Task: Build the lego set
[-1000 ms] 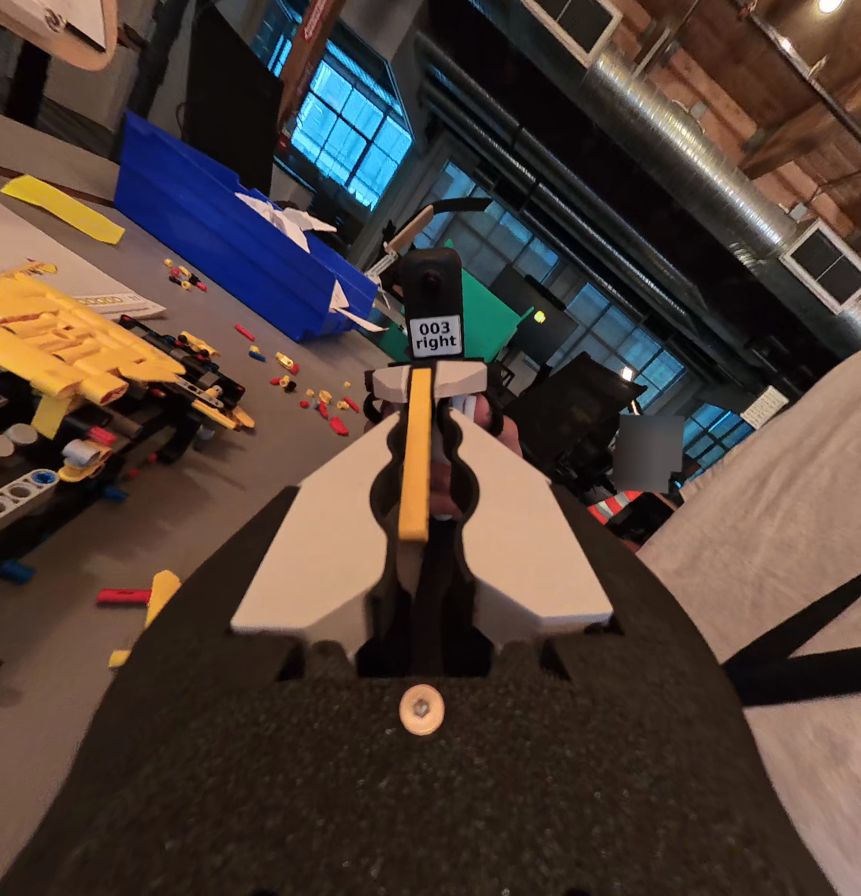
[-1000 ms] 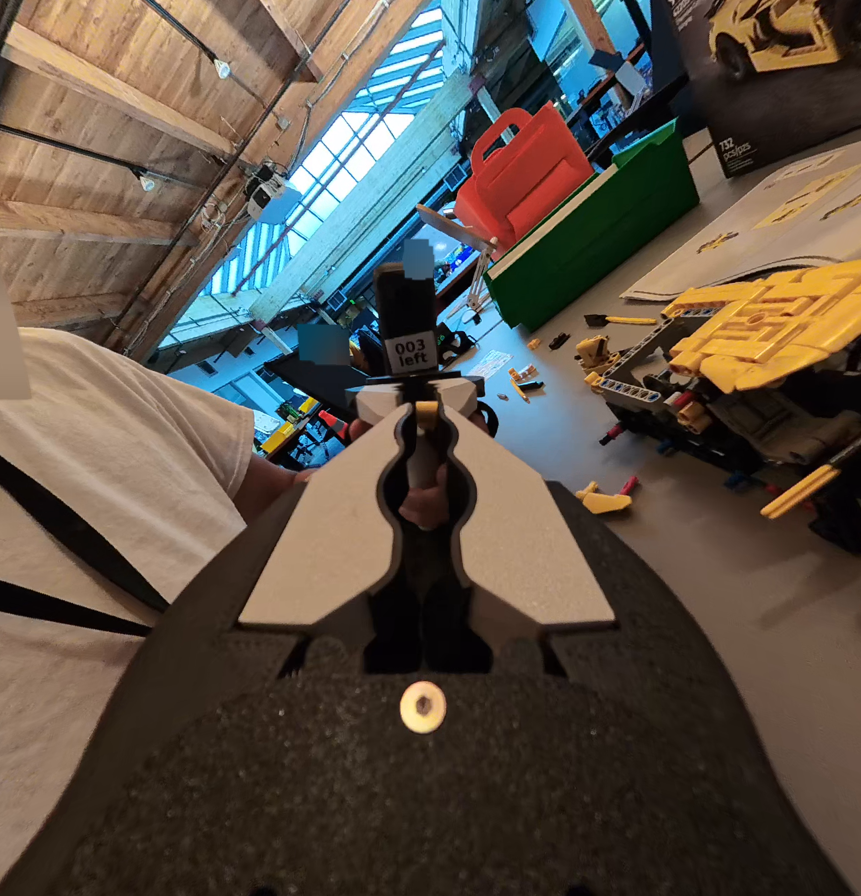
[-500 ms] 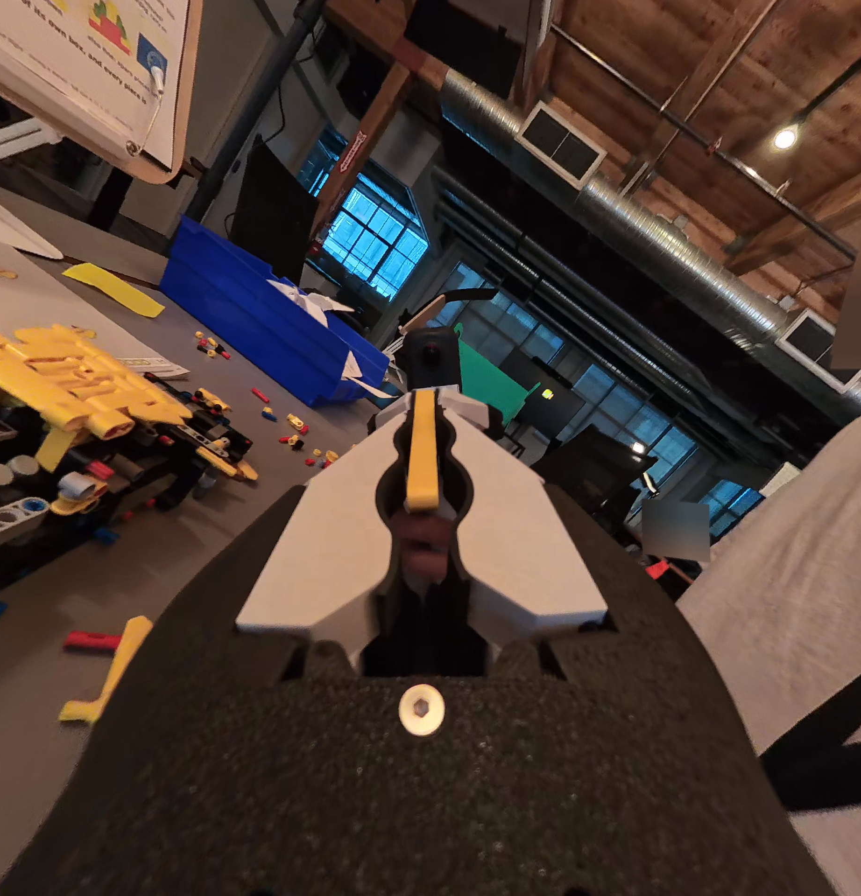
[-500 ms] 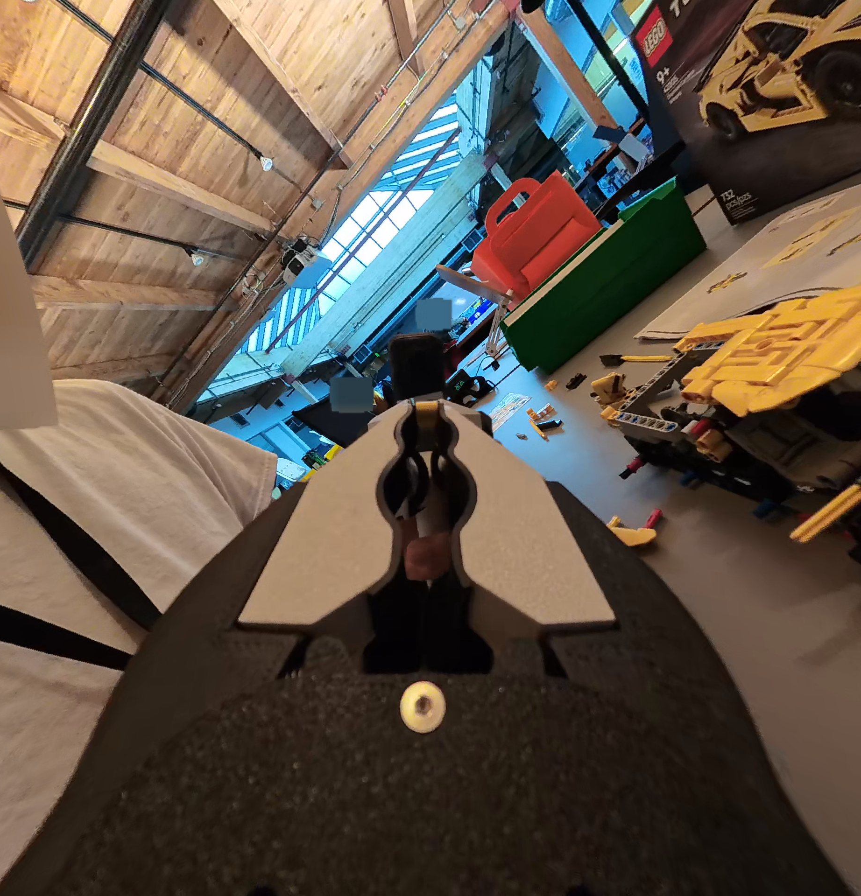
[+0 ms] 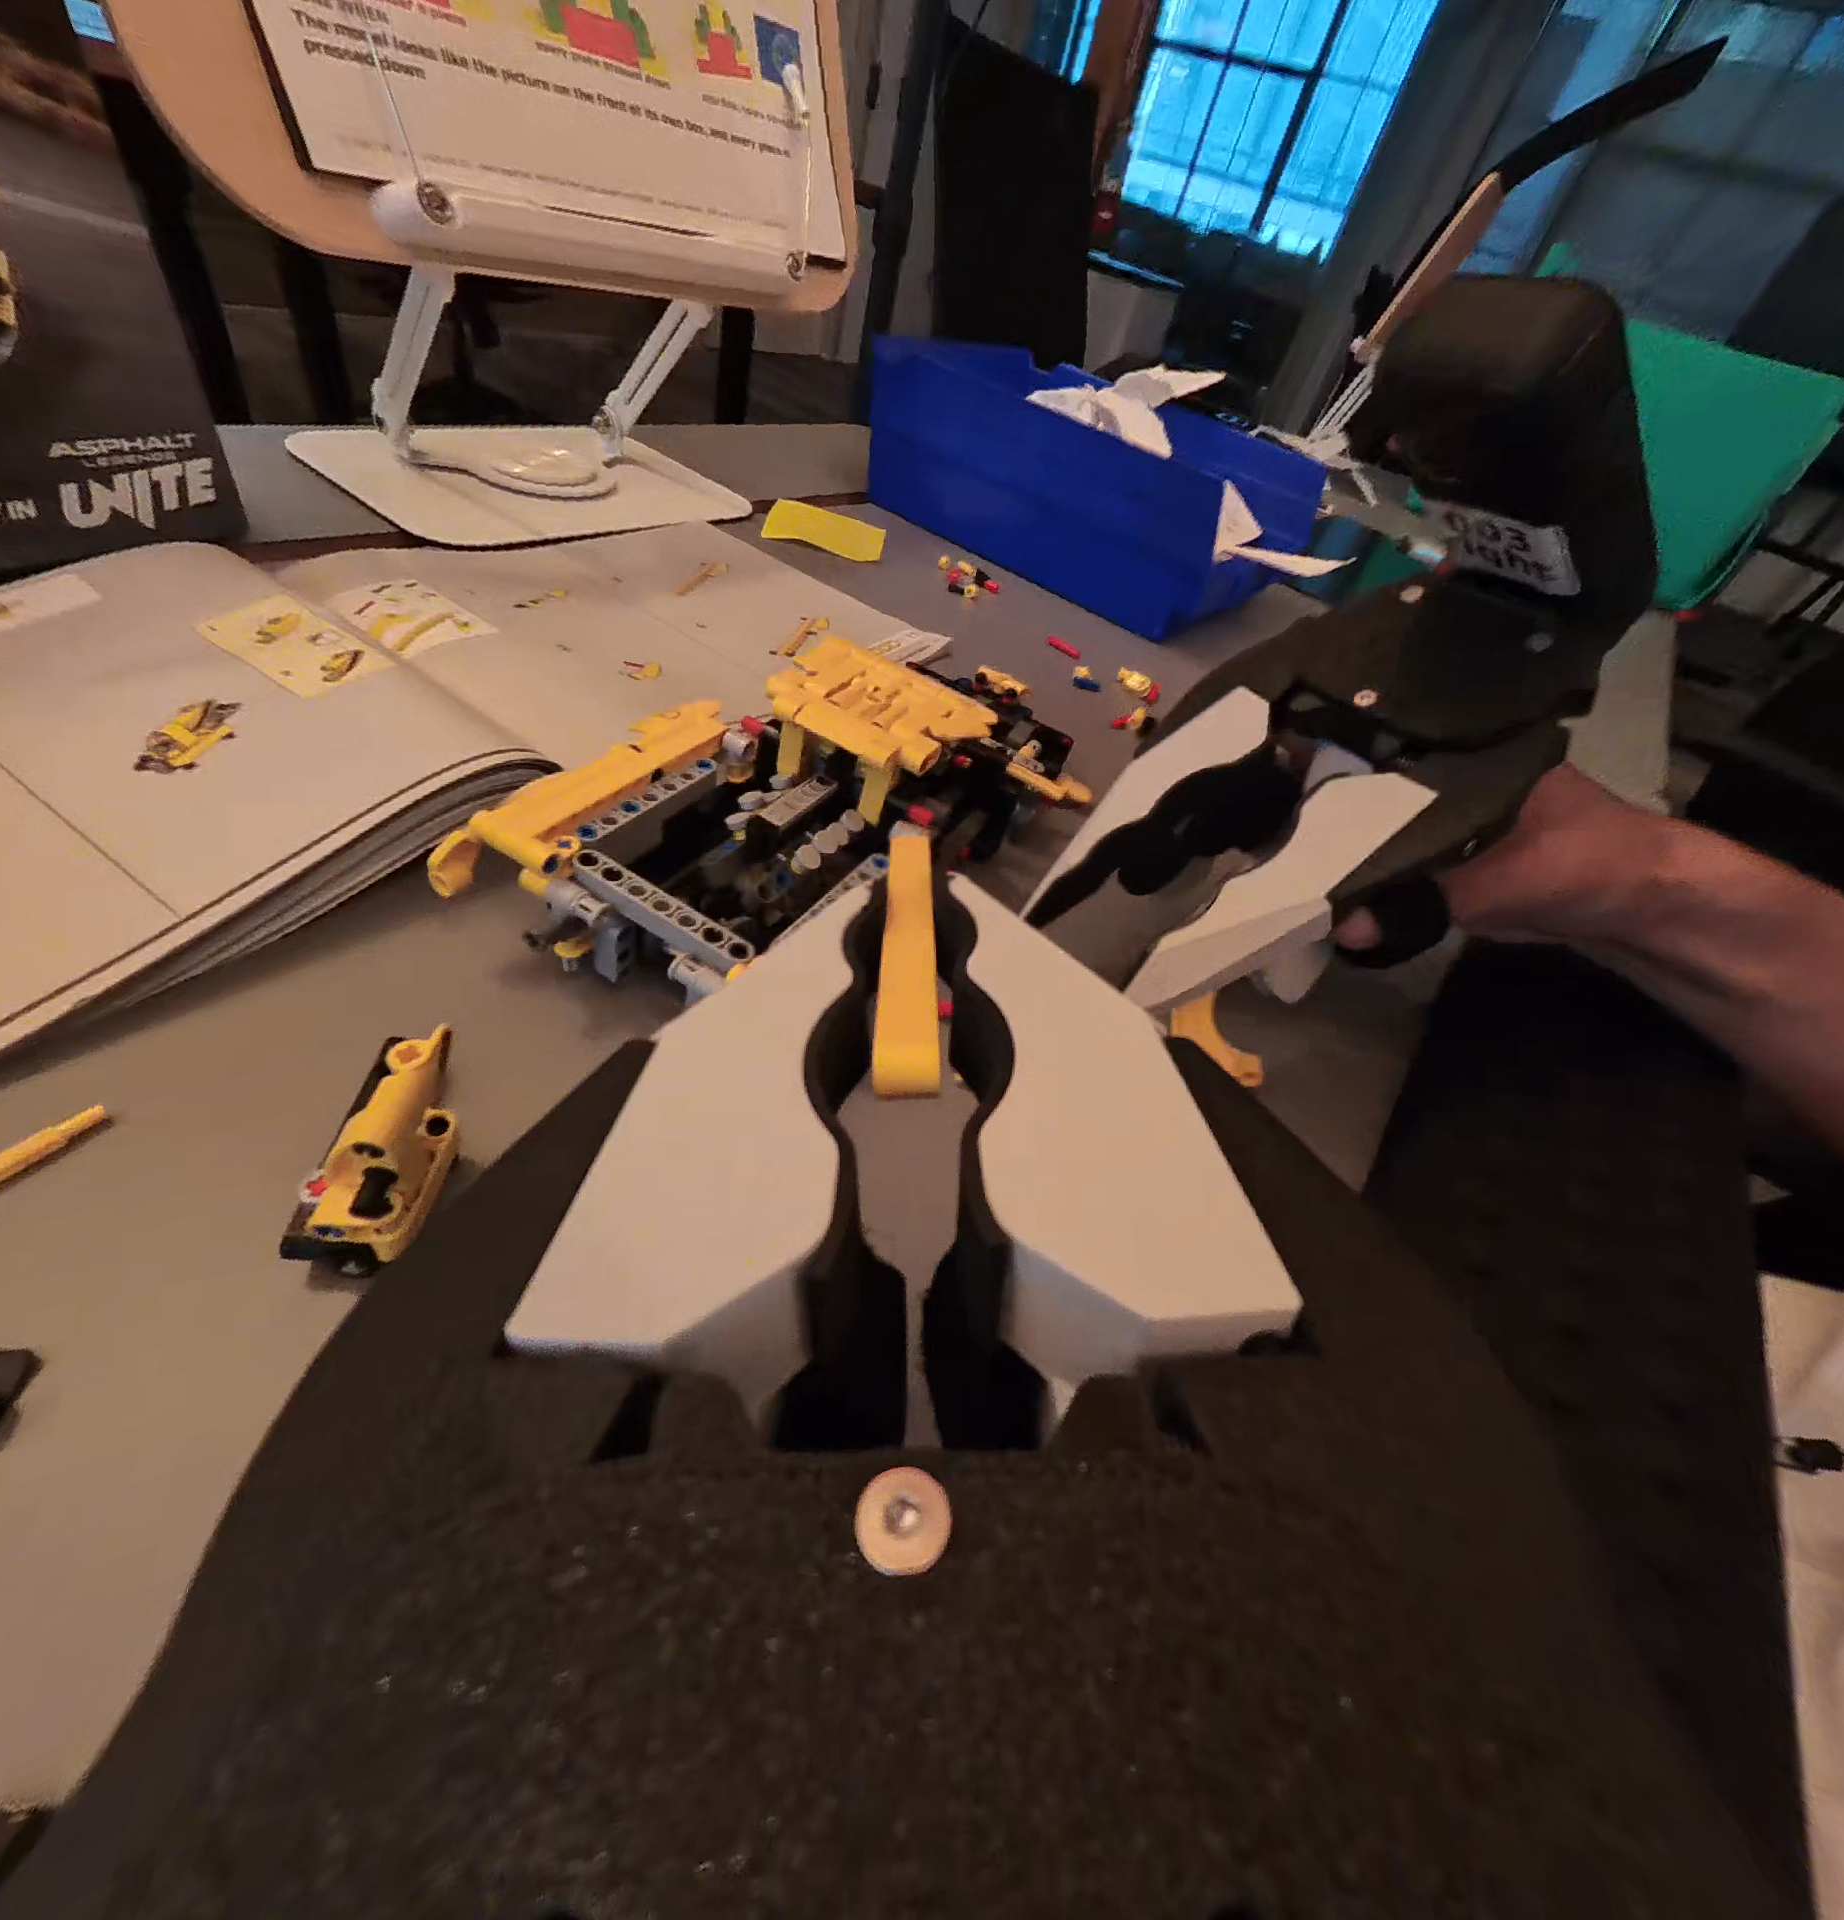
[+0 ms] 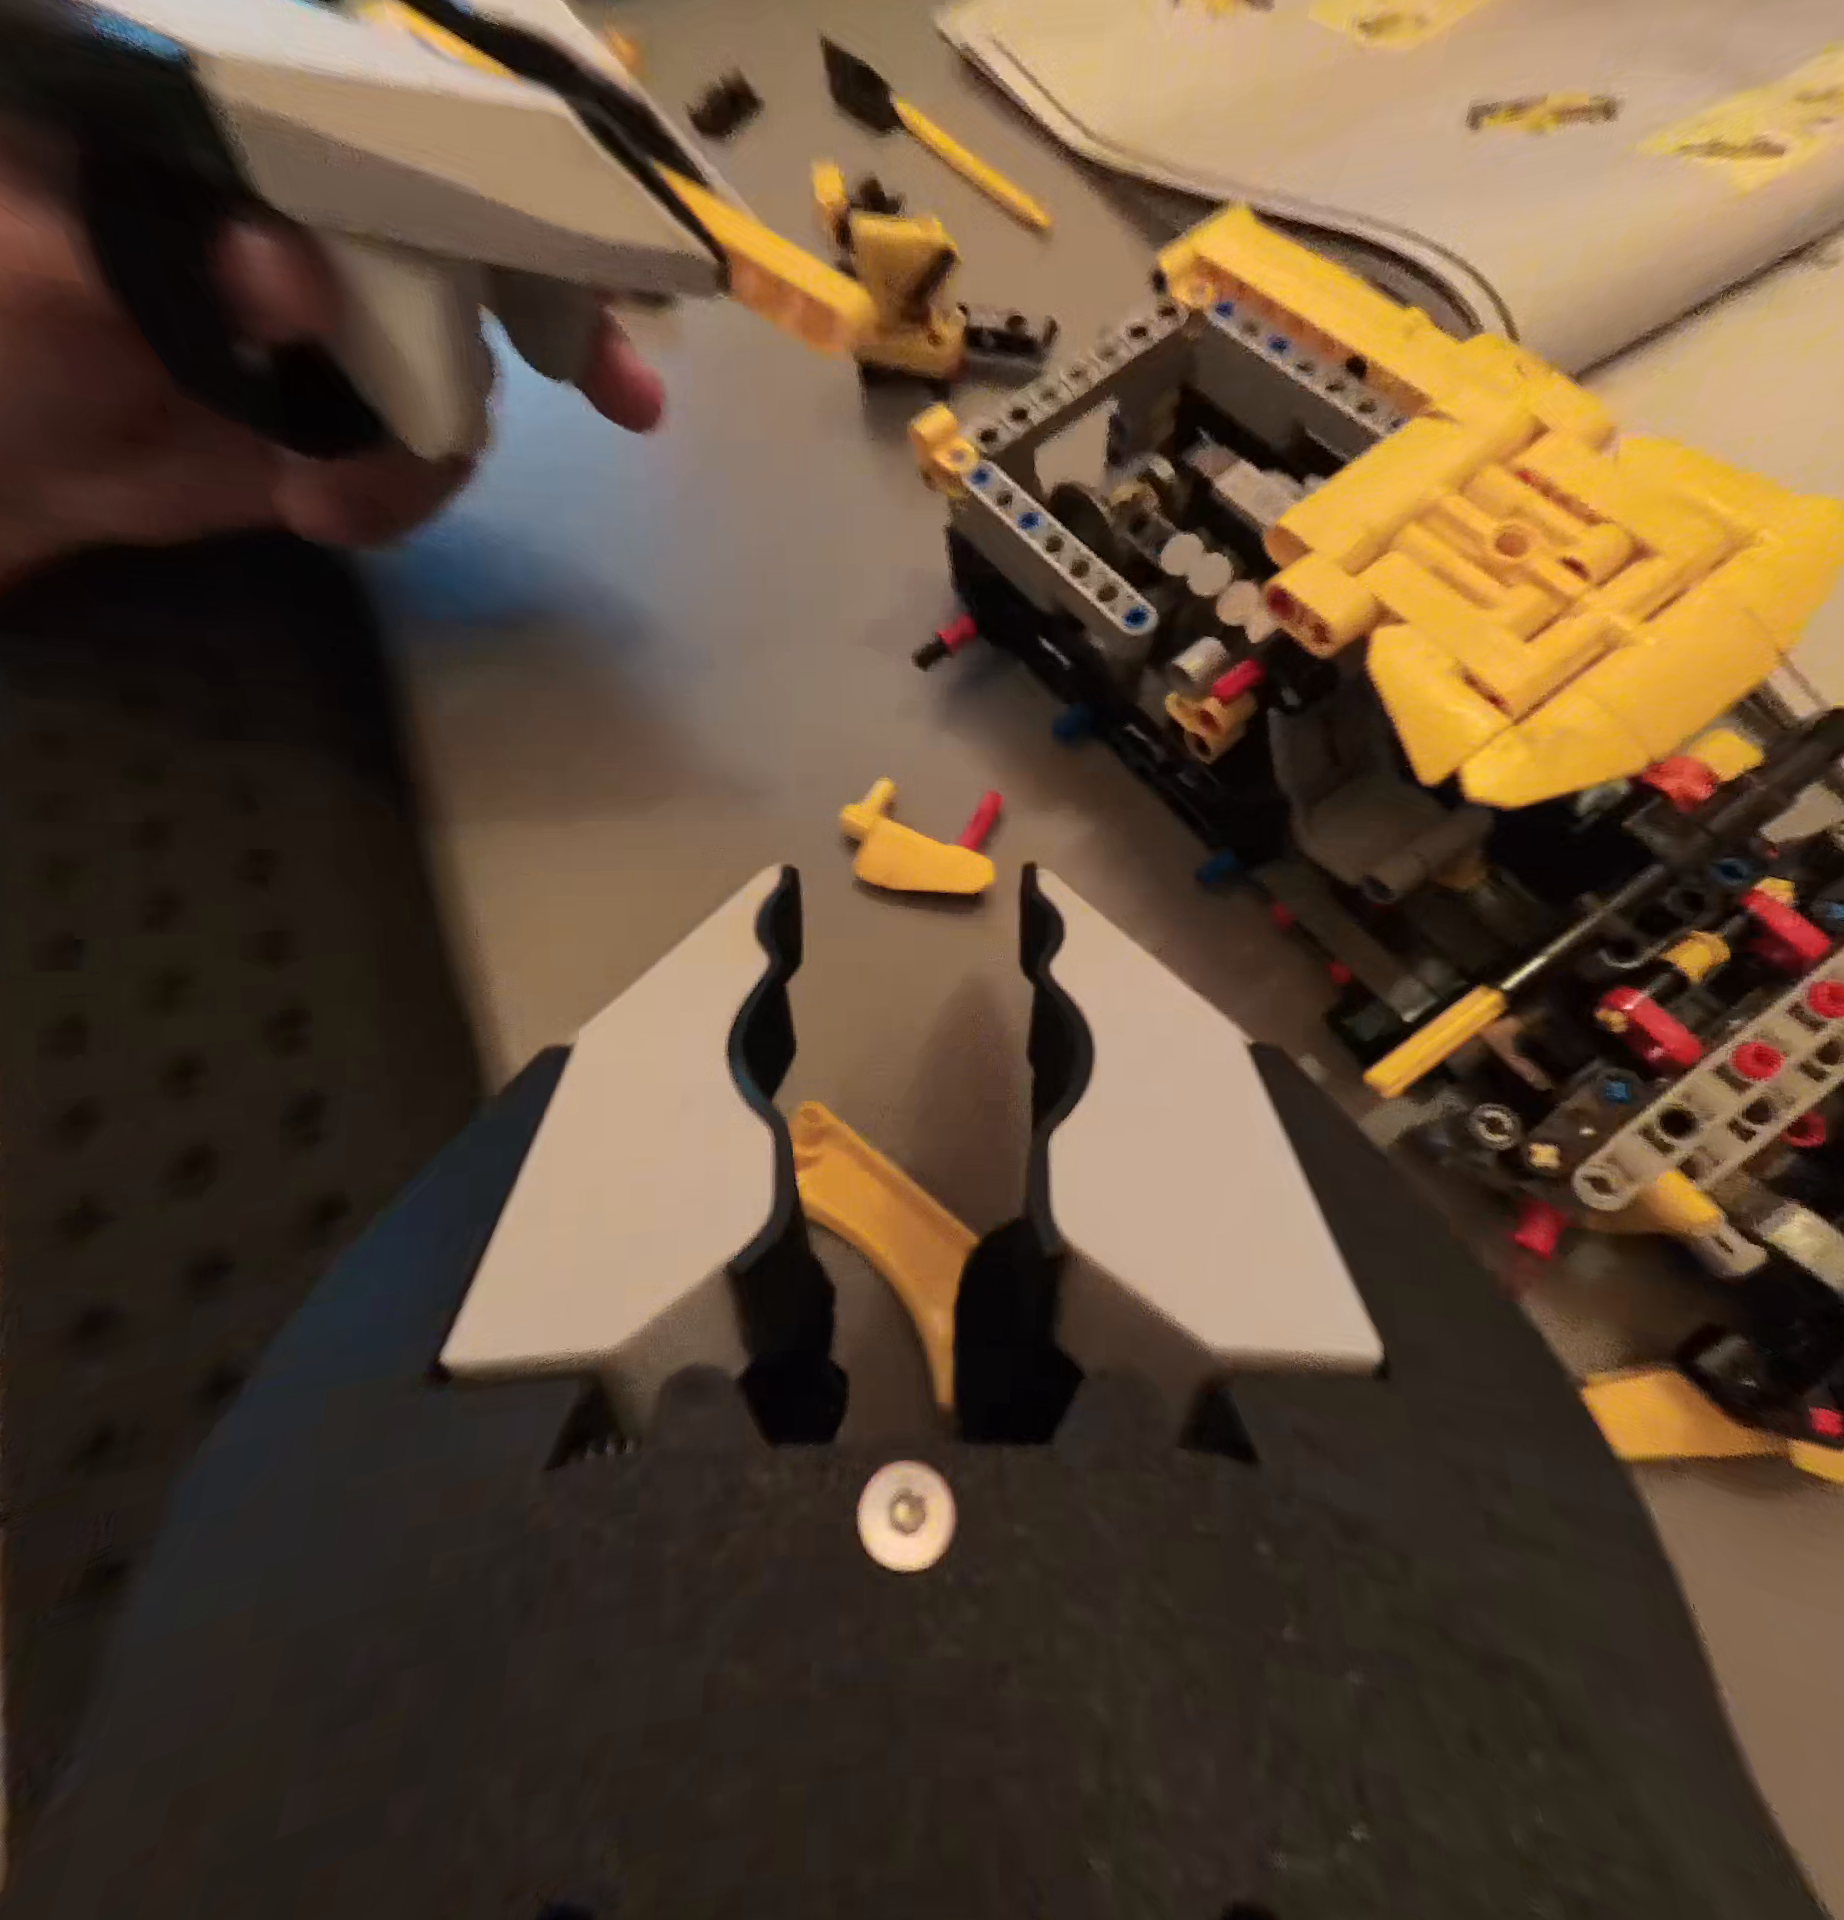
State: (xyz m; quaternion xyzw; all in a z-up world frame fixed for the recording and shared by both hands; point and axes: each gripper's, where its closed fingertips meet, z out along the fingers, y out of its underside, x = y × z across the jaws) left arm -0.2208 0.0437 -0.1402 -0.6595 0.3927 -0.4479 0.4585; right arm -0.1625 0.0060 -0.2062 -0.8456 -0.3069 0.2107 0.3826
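My left gripper (image 5: 907, 894) is shut on a yellow beam (image 5: 905, 987) that sticks out past its tips, above the table near the yellow and black car model (image 5: 793, 790). In the right wrist view the left gripper (image 6: 705, 260) shows at the upper left, the yellow beam (image 6: 783, 281) protruding. My right gripper (image 6: 907, 894) is open and empty, low over the table; it also shows in the left wrist view (image 5: 1209, 862). A curved yellow panel (image 6: 876, 1216) lies on the table between its fingers. The car model (image 6: 1417, 623) sits to its right.
The open instruction booklet (image 5: 222, 727) lies left of the model. A yellow sub-assembly (image 5: 378, 1153), a small yellow piece (image 6: 913, 857) with a red pin (image 6: 980, 821), and loose parts are on the table. A blue bin (image 5: 1053, 499) and a document stand (image 5: 523, 468) stand behind. Some 10 centimetres of space lies between my two pairs of fingers.
Both grippers swung down from facing each other in the air to facing the table. The right gripper opened and let go of the beam's far end. The left still holds the beam.
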